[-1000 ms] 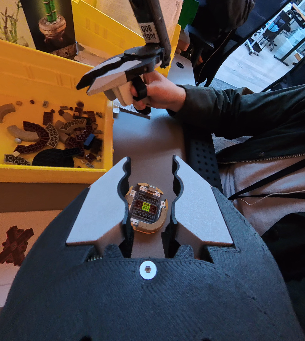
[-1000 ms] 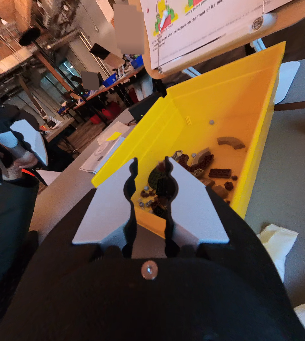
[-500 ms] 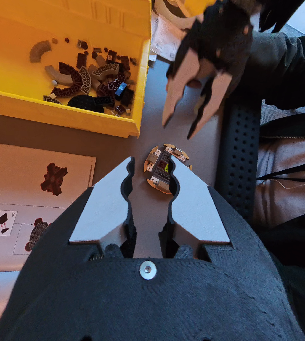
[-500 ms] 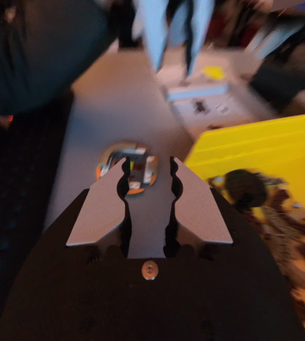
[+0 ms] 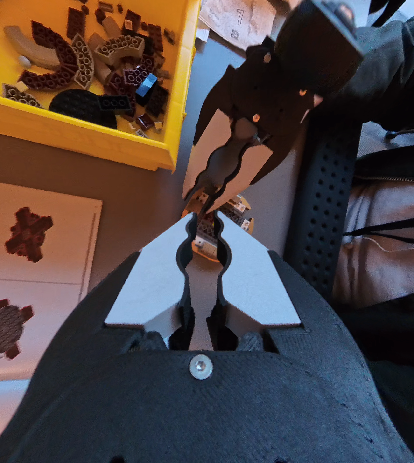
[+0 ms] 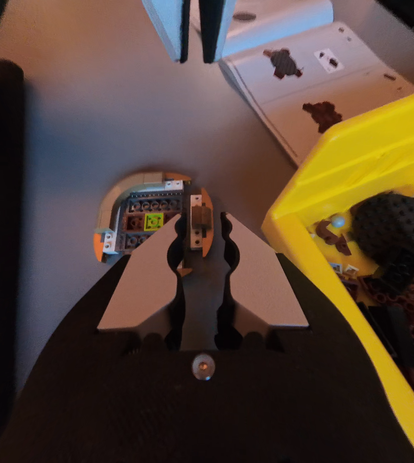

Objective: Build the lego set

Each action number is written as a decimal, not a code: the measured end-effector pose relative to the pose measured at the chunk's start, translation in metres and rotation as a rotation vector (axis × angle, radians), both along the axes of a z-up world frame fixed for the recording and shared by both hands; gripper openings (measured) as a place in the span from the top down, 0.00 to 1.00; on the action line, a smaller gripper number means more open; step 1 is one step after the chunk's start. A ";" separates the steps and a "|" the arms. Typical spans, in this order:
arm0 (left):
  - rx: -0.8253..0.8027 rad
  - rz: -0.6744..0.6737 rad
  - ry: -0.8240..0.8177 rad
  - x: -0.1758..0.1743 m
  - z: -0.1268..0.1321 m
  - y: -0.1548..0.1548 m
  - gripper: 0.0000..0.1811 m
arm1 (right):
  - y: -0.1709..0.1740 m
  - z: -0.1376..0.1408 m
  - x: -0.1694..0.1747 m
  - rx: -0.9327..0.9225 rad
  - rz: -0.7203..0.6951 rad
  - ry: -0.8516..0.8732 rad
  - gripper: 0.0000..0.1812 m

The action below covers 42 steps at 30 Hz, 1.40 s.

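The round lego build (image 6: pixel 140 208), a tan rim around dark grey and brown bricks with one lime tile (image 6: pixel 153 221), lies on the grey table (image 6: pixel 100 112). My right gripper (image 6: pixel 200 217) is open low over the build's right edge, and a white and brown strip (image 6: pixel 197 220) shows between its fingertips. In the left wrist view the right gripper (image 5: pixel 199 203) points down onto the build (image 5: pixel 238 209). My left gripper (image 5: pixel 204 216) hovers over the build's near side with its jaws at a narrow gap and nothing between them. It also shows in the right wrist view (image 6: pixel 194 59).
A yellow bin (image 5: pixel 75 135) of loose brown, tan and black pieces (image 5: pixel 83 57) stands beside the build; its corner (image 6: pixel 351 162) is close to my right gripper. An instruction booklet (image 5: pixel 37 238) lies to the left. A black perforated armrest (image 5: pixel 323 200) and a person's sleeve (image 5: pixel 396 62) are on the right. The left gripper's tips are roughly 9 cm from the right gripper's. The black perforated armrest (image 5: pixel 323 200) is about 20 cm from both grippers' fingertips.
The right gripper swung from the bin down onto the build. The left gripper moved forward over the build and its jaws narrowed. The right jaws narrowed a little too.
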<state>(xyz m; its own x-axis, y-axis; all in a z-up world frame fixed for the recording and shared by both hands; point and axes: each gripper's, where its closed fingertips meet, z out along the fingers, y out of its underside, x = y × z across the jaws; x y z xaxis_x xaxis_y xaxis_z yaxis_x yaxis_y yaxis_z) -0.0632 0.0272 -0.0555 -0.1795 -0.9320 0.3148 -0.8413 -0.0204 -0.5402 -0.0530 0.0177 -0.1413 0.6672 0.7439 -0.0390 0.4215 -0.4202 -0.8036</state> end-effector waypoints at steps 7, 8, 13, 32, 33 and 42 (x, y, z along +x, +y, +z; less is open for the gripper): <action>-0.153 0.182 -0.051 0.002 -0.034 -0.023 0.79 | -0.002 -0.009 0.010 -0.182 -0.164 0.023 0.92; -0.154 0.187 -0.040 0.001 -0.043 -0.028 0.76 | -0.006 -0.008 0.011 -0.220 -0.176 0.040 0.91; 0.083 0.163 0.025 -0.010 -0.082 -0.024 0.75 | -0.027 -0.002 0.016 -0.329 -0.152 0.085 0.91; 0.166 -0.047 -0.153 0.008 -0.086 -0.054 0.66 | -0.040 -0.006 -0.008 0.005 0.243 -0.150 0.88; 0.194 -0.058 -0.139 0.007 -0.092 -0.053 0.66 | -0.041 -0.006 -0.010 -0.005 0.254 -0.123 0.87; 0.286 -0.093 -0.189 0.004 -0.098 -0.049 0.69 | -0.041 -0.008 -0.013 -0.026 0.301 -0.085 0.92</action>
<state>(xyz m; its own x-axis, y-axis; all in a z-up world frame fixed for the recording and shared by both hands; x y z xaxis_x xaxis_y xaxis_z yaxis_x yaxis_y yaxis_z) -0.0588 -0.0217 -0.1534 -0.2979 -0.9546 -0.0034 -0.7170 0.2261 -0.6594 -0.0659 -0.0235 -0.1493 0.4192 0.9078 -0.0145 0.5948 -0.2867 -0.7510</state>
